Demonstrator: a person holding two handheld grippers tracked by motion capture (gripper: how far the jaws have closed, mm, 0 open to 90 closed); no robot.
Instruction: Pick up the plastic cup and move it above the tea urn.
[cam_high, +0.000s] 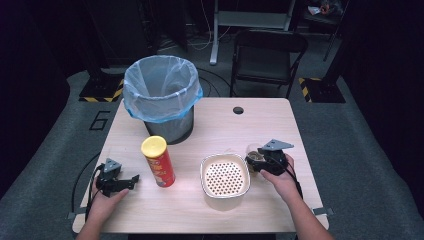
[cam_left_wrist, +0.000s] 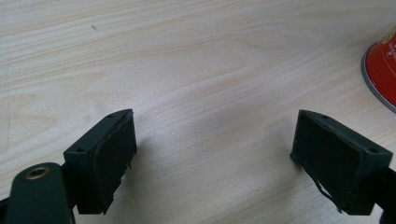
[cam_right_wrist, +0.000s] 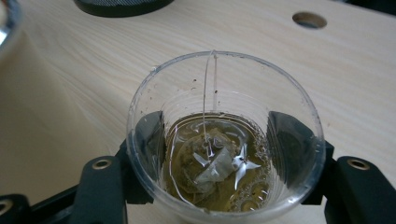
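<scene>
A clear plastic cup (cam_right_wrist: 224, 158) holds brownish tea and a tea bag, whose string hangs over the far rim. My right gripper (cam_right_wrist: 217, 135) has a black pad pressed on each side of the cup. In the high view the cup (cam_high: 253, 156) and right gripper (cam_high: 257, 162) are just right of a white perforated strainer bowl (cam_high: 225, 176). My left gripper (cam_high: 131, 181) rests at the table's front left, open, with bare wood between its jaws (cam_left_wrist: 215, 140). A red can (cam_high: 158, 161) with a yellow lid stands upright to its right, and its base (cam_left_wrist: 383, 70) shows in the left gripper view.
A bin (cam_high: 161, 95) lined with a blue bag stands on the far left of the wooden table (cam_high: 270, 125). A cable hole (cam_high: 238, 110) is near the far edge. A folding chair (cam_high: 267, 55) stands behind the table.
</scene>
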